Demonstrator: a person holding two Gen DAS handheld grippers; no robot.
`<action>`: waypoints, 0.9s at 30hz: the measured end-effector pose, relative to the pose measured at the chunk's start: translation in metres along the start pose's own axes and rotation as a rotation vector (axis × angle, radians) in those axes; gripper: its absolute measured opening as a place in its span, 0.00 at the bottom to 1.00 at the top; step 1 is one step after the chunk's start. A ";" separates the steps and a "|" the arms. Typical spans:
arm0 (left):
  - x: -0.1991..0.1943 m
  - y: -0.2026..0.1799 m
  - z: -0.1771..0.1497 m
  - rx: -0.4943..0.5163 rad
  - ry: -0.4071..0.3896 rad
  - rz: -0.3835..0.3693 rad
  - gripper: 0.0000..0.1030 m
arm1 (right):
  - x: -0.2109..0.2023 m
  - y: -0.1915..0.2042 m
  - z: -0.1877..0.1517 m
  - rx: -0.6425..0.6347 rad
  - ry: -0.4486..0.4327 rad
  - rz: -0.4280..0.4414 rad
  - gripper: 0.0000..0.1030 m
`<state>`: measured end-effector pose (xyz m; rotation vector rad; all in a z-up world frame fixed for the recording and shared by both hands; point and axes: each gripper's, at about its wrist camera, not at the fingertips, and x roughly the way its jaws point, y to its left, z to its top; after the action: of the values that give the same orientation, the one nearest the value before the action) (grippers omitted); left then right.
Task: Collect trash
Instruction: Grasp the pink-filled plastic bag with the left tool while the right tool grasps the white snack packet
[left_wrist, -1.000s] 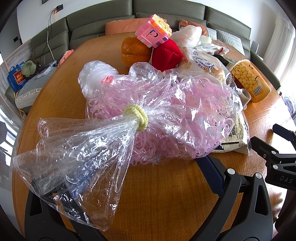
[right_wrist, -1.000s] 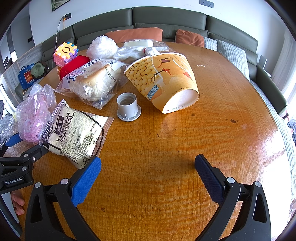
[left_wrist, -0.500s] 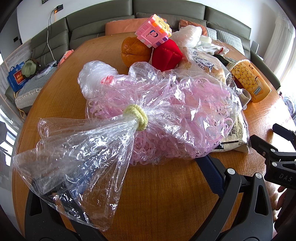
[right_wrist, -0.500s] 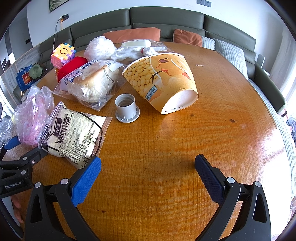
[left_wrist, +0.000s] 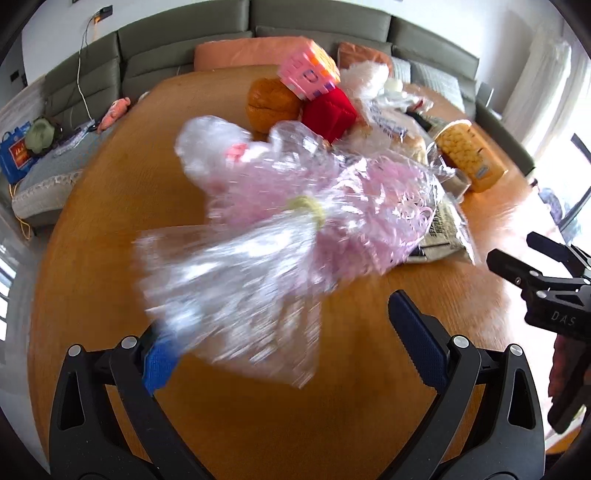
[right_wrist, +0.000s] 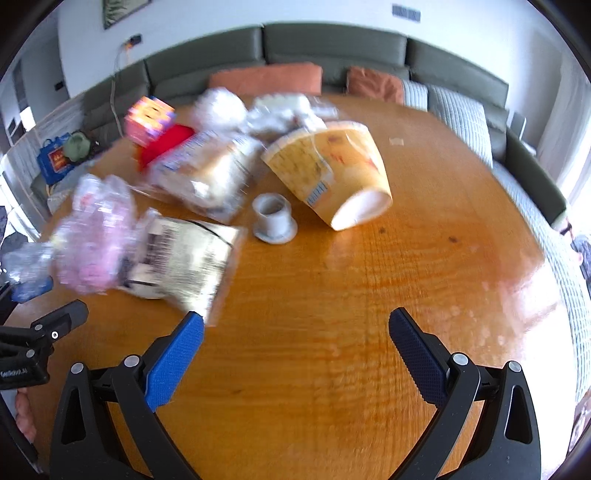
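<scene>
A clear plastic bag of pink strips (left_wrist: 295, 221), tied with a yellow-green band (left_wrist: 306, 206), lies on the round wooden table (left_wrist: 110, 206). Its loose tail drapes over the left finger of my open left gripper (left_wrist: 291, 339), so contact there is unclear. The bag also shows in the right wrist view (right_wrist: 96, 240). My right gripper (right_wrist: 295, 350) is open and empty above bare table, with a printed food packet (right_wrist: 188, 258) just beyond its left finger. A tipped paper tub printed with corn (right_wrist: 332, 173) and a bagged bread loaf (right_wrist: 210, 173) lie further back. Both views are motion-blurred.
A grey plastic fitting (right_wrist: 275, 218) stands by the tub. A red block (left_wrist: 328, 110), a pink and orange cube (left_wrist: 310, 74), an orange object (left_wrist: 273, 103) and crumpled white plastic (right_wrist: 221, 107) crowd the far side. A grey-green sofa (right_wrist: 332, 48) curves behind the table.
Both grippers have pulled back and up from the table, so the objects look smaller and further away. The plastic bag has shifted right in the left wrist view. Both grippers stay open.
</scene>
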<state>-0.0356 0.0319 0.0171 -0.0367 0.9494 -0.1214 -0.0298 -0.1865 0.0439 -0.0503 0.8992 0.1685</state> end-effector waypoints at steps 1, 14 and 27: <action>-0.006 0.005 -0.002 -0.001 -0.004 -0.009 0.94 | -0.006 0.004 0.000 -0.009 -0.005 0.005 0.98; -0.038 0.007 0.041 0.246 -0.052 -0.057 0.94 | -0.039 0.046 0.013 -0.062 0.007 0.047 0.98; 0.029 -0.013 0.067 0.194 0.139 -0.038 0.92 | -0.023 0.025 0.045 -0.081 0.027 0.168 0.97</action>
<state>0.0341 0.0142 0.0338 0.1346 1.0719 -0.2533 -0.0133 -0.1601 0.0907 -0.0525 0.9235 0.3615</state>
